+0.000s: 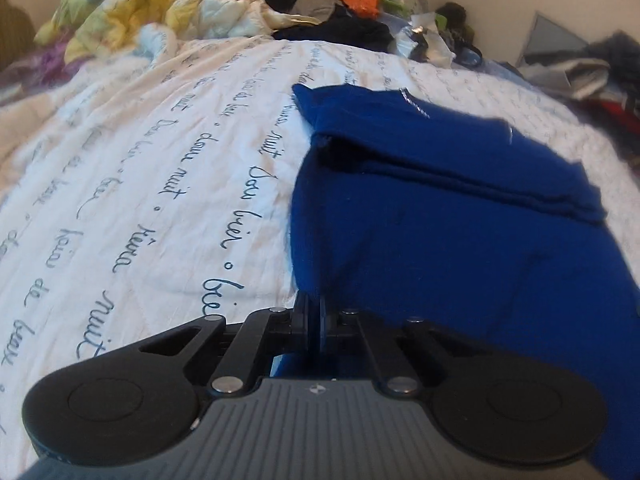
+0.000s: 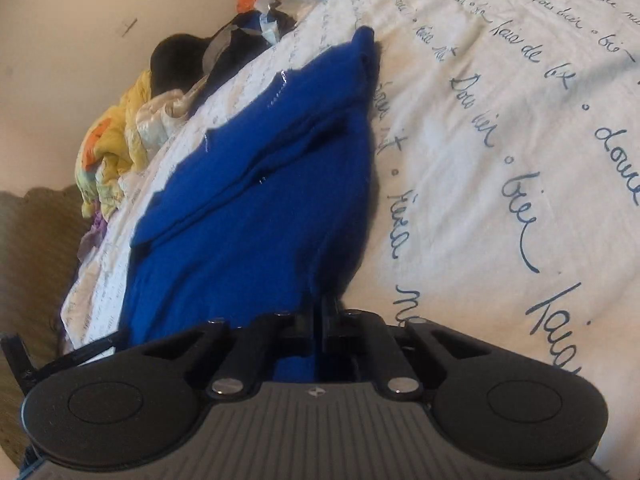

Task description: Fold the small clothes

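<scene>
Both my grippers are pinched on the blue garment [image 1: 440, 208]. Left gripper [image 1: 314, 312]: fingers pressed together on its near left corner. Right gripper [image 2: 322, 316]: same, clamped on the near right corner, blue fabric visible between the fingers. Garment lies partly folded on the white script-print bedspread [image 1: 140, 184], near edge lifted, probably a sweater. Loose clothes pile [image 1: 168, 4] sits at the far end.
</scene>
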Demonstrator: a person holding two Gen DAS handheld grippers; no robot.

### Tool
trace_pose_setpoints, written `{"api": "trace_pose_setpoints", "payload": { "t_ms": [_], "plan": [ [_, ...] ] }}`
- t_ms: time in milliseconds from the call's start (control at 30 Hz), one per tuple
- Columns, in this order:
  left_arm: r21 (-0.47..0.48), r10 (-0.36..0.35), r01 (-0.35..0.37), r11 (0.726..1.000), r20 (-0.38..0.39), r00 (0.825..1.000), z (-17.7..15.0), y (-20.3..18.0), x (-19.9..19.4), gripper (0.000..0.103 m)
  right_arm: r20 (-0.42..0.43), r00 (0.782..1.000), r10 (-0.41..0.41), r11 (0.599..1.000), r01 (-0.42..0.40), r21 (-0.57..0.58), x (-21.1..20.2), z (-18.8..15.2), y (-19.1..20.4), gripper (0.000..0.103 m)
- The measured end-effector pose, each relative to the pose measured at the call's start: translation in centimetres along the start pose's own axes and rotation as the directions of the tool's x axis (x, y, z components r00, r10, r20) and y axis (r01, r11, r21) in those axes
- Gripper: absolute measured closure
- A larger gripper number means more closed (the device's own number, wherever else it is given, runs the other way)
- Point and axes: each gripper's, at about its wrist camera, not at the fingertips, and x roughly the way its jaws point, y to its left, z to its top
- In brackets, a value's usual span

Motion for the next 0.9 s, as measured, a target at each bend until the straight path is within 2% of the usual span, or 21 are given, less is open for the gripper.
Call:
{"api": "trace_pose_setpoints", "payload": {
  "t_ms": [100,133,200,267,300,333,367,400,433,467,500,533,600,667,733,767,800,833,867,900],
  "plan": [
    [0.045,-0.006,0.005,0.999,0.035,0.999,-0.3,0.2,-1.4,0.096,0.089,0.996,0.012,1.0,-0.013,0.009,-3.3,-0.1,-0.5,0.101],
    [0.047,-0.004,0.003,0.999,0.027,1.0,-0.7,0.4,-1.3,0.096,0.091,0.996,-0.004,1.0,0.001,0.024,-3.6,-0.2,-1.2,0.101],
    [0.024,0.006,-0.006,1.0,-0.002,1.0,-1.6,1.1,-0.7,0.096,0.043,0.999,-0.02,0.999,0.018,0.048,-2.6,-0.8,-2.4,0.099],
    [-0.023,-0.009,0.01,1.0,0.004,1.0,-2.3,1.9,-1.2,0.079,0.023,1.0,-0.021,0.996,0.019,0.086,-2.2,-1.6,-2.7,0.098],
    [-0.054,-0.027,0.027,0.998,-0.005,1.0,-2.5,2.4,-1.8,0.046,0.029,1.0,-0.012,0.995,0.009,0.101,-2.5,-2.0,-2.6,0.096],
    [-0.097,-0.044,0.043,0.994,-0.008,0.999,-2.9,3.0,-2.5,0.017,0.039,0.999,0.008,0.992,-0.012,0.122,-3.1,-2.4,-2.5,0.09],
    [-0.143,-0.063,0.063,0.988,0.004,0.998,-3.5,3.6,-3.4,0.01,0.051,0.998,0.036,0.987,-0.043,0.152,-3.7,-3.1,-2.6,0.077],
    [-0.179,-0.094,0.095,0.979,0.014,0.996,-4.2,4.0,-4.3,0.009,0.06,0.996,0.07,0.981,-0.079,0.179,-4.3,-3.8,-2.7,0.068],
    [-0.201,-0.137,0.133,0.971,-0.004,0.991,-4.9,4.3,-5.1,0.012,0.055,0.993,0.101,0.974,-0.11,0.196,-4.8,-4.5,-2.9,0.048],
    [-0.232,-0.183,0.17,0.958,-0.035,0.983,-5.6,4.6,-5.4,0.012,0.041,0.991,0.126,0.97,-0.132,0.207,-5.2,-5.2,-3.0,0.035],
    [-0.283,-0.239,0.215,0.934,-0.051,0.97,-6.6,5.0,-5.7,0.012,0.021,0.99,0.143,0.965,-0.144,0.219,-5.6,-5.9,-3.2,0.035],
    [-0.307,-0.27,0.247,0.919,-0.036,0.962,-7.4,5.2,-6.2,0.011,-0.01,0.987,0.158,0.962,-0.152,0.227,-5.8,-6.6,-3.3,0.035],
    [-0.339,-0.351,0.317,0.886,-0.042,0.935,-8.5,5.6,-6.7,0.011,-0.062,0.98,0.187,0.955,-0.167,0.245,-5.9,-8.0,-3.4,0.036],
    [-0.384,-0.443,0.394,0.835,-0.045,0.896,-9.2,6.1,-6.6,0.008,-0.09,0.967,0.237,0.94,-0.205,0.273,-5.9,-8.9,-3.5,0.037],
    [-0.41,-0.496,0.435,0.802,-0.049,0.867,-9.5,6.8,-6.5,0.007,-0.109,0.955,0.276,0.926,-0.234,0.297,-5.7,-9.4,-3.6,0.037],
    [-0.436,-0.538,0.462,0.772,-0.061,0.841,-9.5,7.4,-6.2,0.007,-0.121,0.95,0.288,0.923,-0.242,0.298,-5.7,-9.5,-3.5,0.037],
    [-0.471,-0.586,0.49,0.733,-0.072,0.807,-9.7,7.9,-5.8,0.007,-0.13,0.943,0.307,0.917,-0.257,0.305,-5.6,-9.7,-3.4,0.036],
    [-0.509,-0.617,0.502,0.699,-0.075,0.783,-10.1,8.4,-5.4,0.007,-0.142,0.933,0.332,0.909,-0.276,0.313,-5.4,-10.0,-3.4,0.037],
    [-0.535,-0.635,0.506,0.677,-0.074,0.769,-10.3,8.7,-5.3,0.007,-0.15,0.923,0.354,0.9,-0.293,0.322,-5.3,-10.3,-3.4,0.037],
    [-0.545,-0.644,0.51,0.666,-0.074,0.761,-10.6,8.9,-5.4,0.008,-0.151,0.918,0.367,0.895,-0.304,0.328,-5.2,-10.4,-3.4,0.037]
  ]
}}
